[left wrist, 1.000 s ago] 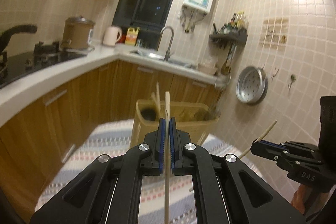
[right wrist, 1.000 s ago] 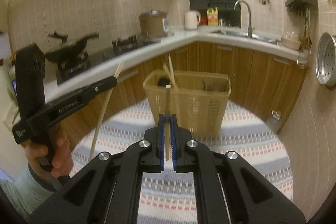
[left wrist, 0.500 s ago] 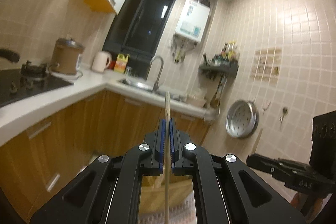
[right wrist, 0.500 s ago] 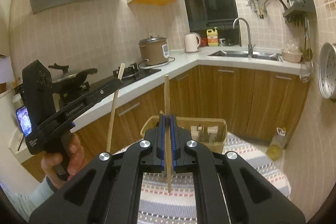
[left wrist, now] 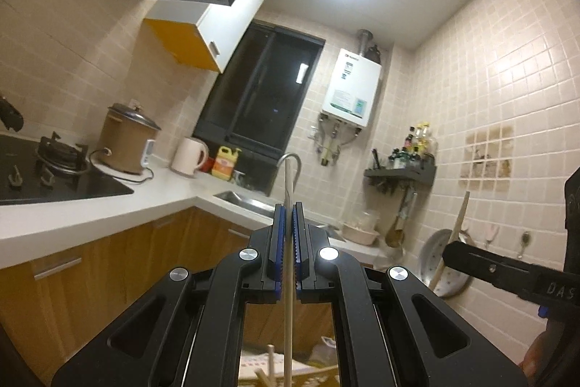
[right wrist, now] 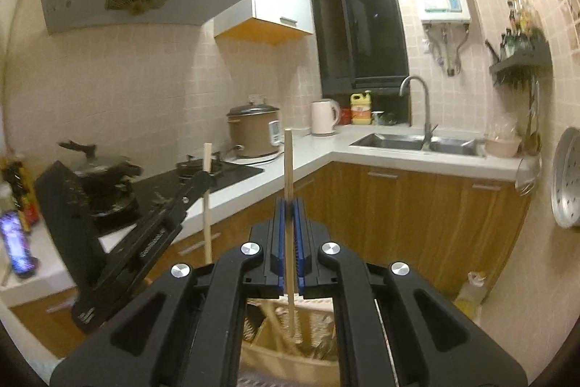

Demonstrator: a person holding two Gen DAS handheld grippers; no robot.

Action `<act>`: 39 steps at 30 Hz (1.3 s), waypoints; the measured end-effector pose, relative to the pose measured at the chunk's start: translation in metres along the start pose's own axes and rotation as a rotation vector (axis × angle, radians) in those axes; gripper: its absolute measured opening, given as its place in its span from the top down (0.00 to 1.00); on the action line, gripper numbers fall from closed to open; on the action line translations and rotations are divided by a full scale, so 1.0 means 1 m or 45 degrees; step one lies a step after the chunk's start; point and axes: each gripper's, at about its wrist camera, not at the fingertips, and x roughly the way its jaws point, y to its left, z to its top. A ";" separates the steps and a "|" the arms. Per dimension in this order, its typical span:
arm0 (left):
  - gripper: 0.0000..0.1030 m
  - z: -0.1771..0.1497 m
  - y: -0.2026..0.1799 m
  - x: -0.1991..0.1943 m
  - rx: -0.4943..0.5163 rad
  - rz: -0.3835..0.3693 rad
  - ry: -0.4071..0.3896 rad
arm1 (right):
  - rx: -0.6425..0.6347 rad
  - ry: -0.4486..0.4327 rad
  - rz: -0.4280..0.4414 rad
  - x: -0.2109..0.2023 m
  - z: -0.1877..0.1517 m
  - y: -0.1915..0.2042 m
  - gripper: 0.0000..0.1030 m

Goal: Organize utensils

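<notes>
We see our left gripper clenched on an upright chopstick, and our right gripper clenched on another chopstick, its lower end hanging over the woven basket below, where more utensils stand.

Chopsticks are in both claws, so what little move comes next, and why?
Probably lower the right claw so its chopstick slides into the basket below. Both claws are shut on upright chopsticks, and the basket already holds others.
</notes>
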 end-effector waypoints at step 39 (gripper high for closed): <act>0.23 -0.089 0.002 -0.131 0.177 0.314 0.417 | 0.089 0.040 -0.190 -0.081 -0.147 0.015 0.29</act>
